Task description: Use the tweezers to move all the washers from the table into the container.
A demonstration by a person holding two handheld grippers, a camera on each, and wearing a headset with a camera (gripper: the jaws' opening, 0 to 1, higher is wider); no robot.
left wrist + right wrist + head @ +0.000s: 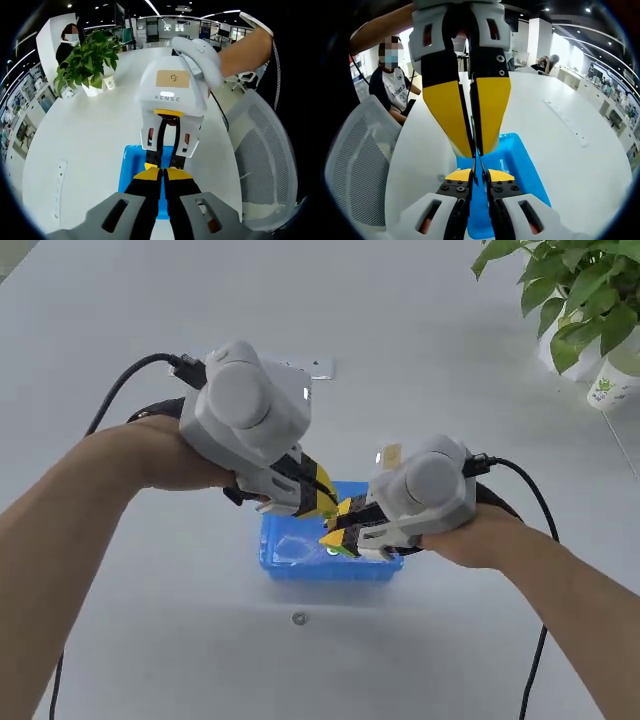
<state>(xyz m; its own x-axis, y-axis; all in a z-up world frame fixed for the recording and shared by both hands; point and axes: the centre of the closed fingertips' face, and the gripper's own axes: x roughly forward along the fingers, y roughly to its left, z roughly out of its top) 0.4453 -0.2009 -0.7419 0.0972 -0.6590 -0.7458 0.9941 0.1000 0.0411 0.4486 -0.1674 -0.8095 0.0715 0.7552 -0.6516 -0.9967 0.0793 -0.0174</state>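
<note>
My two grippers meet tip to tip above a blue container on the white table. The left gripper comes in from the left and the right gripper from the right. In the right gripper view, thin metal tweezers run from the left gripper's shut yellow jaws down between my right gripper's nearly closed jaws. In the left gripper view my left gripper is shut over the container. A single small washer lies on the table just in front of the container. The container's inside is mostly hidden.
A potted plant stands at the far right corner. A power strip lies at the back of the table. A white mesh chair is beside the table, with a seated person behind it.
</note>
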